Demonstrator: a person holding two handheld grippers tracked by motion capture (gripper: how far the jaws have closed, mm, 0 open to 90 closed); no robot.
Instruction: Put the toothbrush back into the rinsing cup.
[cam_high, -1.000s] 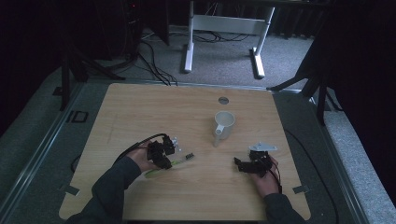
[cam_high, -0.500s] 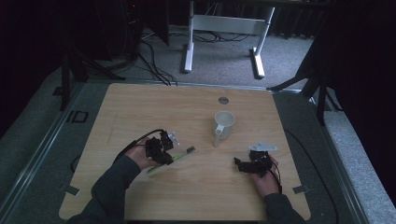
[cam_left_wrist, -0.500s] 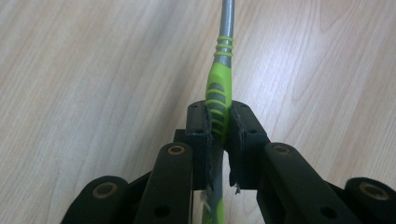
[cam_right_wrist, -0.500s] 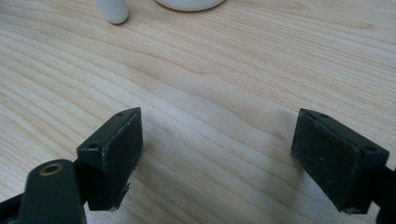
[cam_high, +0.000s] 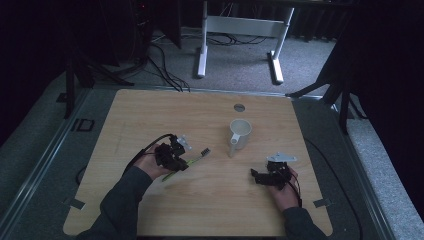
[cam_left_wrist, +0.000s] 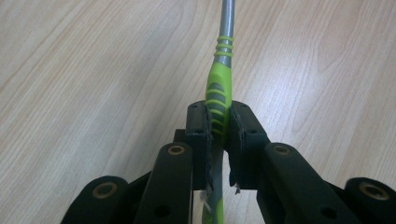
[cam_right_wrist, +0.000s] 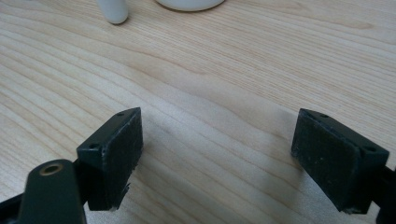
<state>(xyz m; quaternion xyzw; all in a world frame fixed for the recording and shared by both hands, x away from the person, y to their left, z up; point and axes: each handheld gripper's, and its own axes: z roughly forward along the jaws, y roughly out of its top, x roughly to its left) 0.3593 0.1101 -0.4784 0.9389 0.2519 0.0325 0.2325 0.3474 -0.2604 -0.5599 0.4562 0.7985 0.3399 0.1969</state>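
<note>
On table (cam_high: 150, 110), left gripper (cam_high: 176, 161) clamps toothbrush (cam_high: 192, 159).

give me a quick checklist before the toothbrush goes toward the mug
1. Left gripper shut on the toothbrush handle: ok.
2. Toothbrush gripped straight between the pads, not skewed: ok.
3. Mug upright, mouth open: ok.
4. Table bare between the brush head and the mug: ok.
5. Right gripper open, holding nothing, off to the side of the mug: ok.
6. Toothbrush lifted off the table: cannot tell.
</note>
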